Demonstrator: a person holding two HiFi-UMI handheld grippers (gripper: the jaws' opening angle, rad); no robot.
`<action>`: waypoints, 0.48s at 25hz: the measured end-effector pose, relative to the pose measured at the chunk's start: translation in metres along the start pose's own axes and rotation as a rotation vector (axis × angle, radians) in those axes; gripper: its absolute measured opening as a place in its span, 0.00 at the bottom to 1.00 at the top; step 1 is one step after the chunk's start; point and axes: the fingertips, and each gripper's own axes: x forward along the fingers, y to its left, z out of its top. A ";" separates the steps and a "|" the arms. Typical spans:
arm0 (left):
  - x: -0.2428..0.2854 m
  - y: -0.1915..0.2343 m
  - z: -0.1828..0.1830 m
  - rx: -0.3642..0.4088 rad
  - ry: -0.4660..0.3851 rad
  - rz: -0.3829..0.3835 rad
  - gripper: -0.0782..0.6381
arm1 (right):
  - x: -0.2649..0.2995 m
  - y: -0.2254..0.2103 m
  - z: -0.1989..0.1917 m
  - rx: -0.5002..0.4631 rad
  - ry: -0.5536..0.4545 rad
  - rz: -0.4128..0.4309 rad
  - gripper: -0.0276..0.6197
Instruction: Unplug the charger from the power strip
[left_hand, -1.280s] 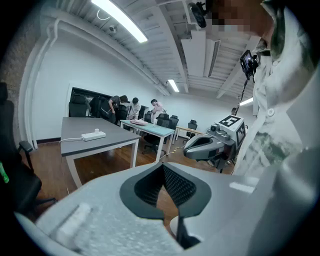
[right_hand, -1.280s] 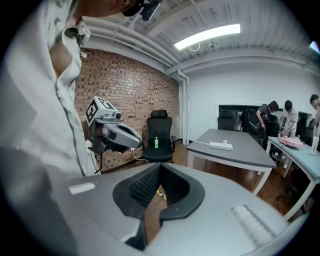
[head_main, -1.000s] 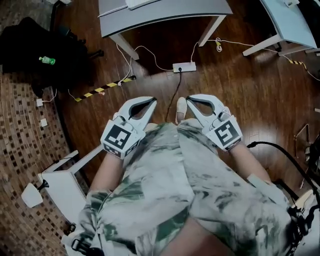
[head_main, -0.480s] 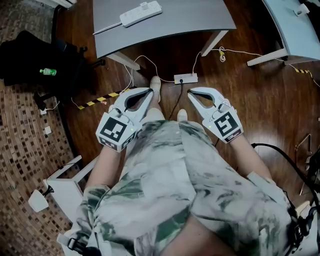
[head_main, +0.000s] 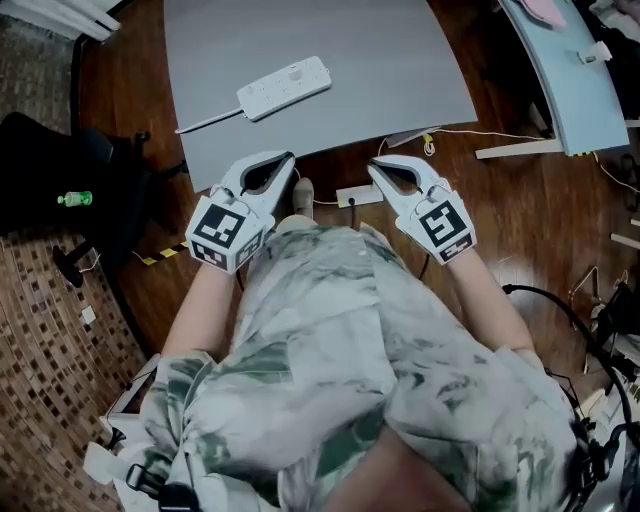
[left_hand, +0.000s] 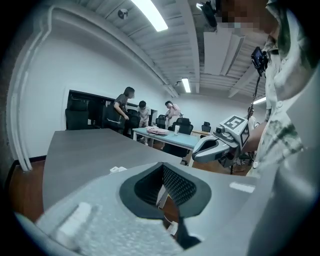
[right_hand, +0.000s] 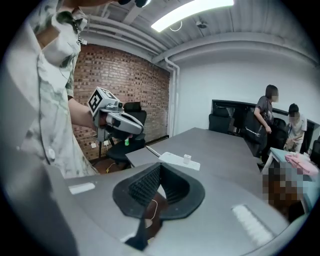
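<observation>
Left claw (head_main: 288, 160): shut tip to tip, gripping nothing; held out low in front of the body, tips just over the near edge of the counter (head_main: 400, 60). Probably closed only because nothing is within reach to grasp.
Right claw (head_main: 376, 168): likewise shut and empty, level with the left and well apart from it, tips at the same near edge. Paired like this, reads as an approach pose rather than a working one.
Power strip (head_main: 285, 87): white, lying flat and slantwise on the grey counter, beyond the left claw and well clear of both; thin cord (head_main: 205, 122) trailing off toward the counter's left edge.
Charger (head_main: 293, 72): small white block standing upright in a socket of that strip, fully seated, untouched. Judged to be the thing to pull.
Likely roles: one claw to pin the strip down, the other to pinch the charger and draw it straight up; otherwise a light strip would lift along with the plug. Both need opening first.
Second strip (head_main: 357, 194): on the wooden floor (head_main: 520, 220) under the counter edge between the two claws, with a dark lead in it; probably not the target.
Stage: task not yet begun; reach across the counter outstanding.
</observation>
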 end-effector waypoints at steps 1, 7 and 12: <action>0.008 0.018 0.003 0.003 0.009 -0.015 0.12 | 0.018 -0.012 0.004 -0.001 0.013 -0.004 0.05; 0.064 0.097 -0.005 0.023 0.086 -0.087 0.12 | 0.116 -0.067 0.002 0.044 0.109 -0.022 0.05; 0.104 0.141 -0.023 0.063 0.151 -0.051 0.24 | 0.173 -0.097 -0.020 0.068 0.193 -0.010 0.05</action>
